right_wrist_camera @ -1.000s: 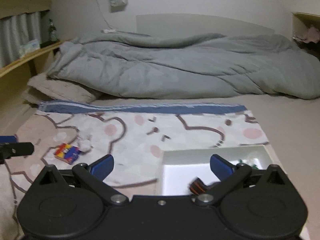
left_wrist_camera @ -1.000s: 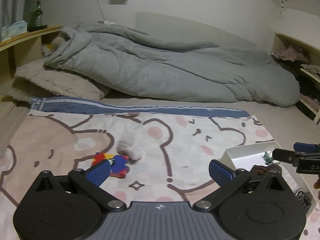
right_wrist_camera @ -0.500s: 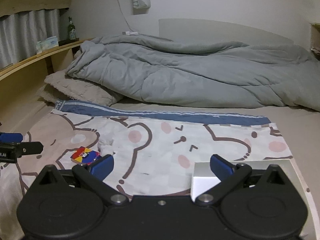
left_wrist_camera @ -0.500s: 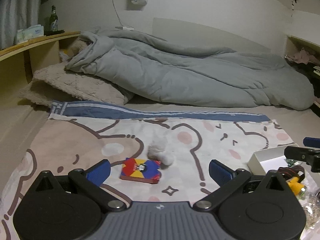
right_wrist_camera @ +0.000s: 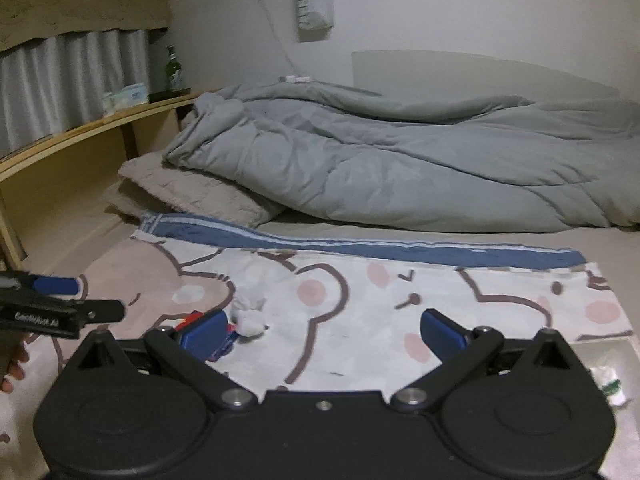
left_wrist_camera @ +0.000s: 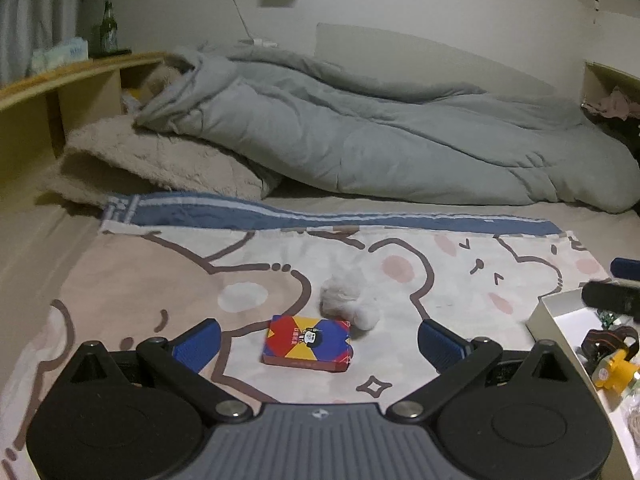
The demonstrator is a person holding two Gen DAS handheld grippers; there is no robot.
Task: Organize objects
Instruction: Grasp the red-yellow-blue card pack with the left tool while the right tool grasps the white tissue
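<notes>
You are holding the left claw low over the bear-print cloth on the bed, with its jaws spread wide and gripping nothing. The card box, red, blue and yellow, is lying flat on the cloth directly between the two blue fingertips, touching neither. A white fluffy pom-pom toy is resting just beyond the box, at its far right corner. Further right, the white box is sitting at the cloth's edge, holding a yellow part and other small items too blurred to identify.

You are holding the right claw with its jaws equally wide and empty. In its view, the card box is showing partly behind the left fingertip. The grey duvet is lying bunched across the far side of the bed.
</notes>
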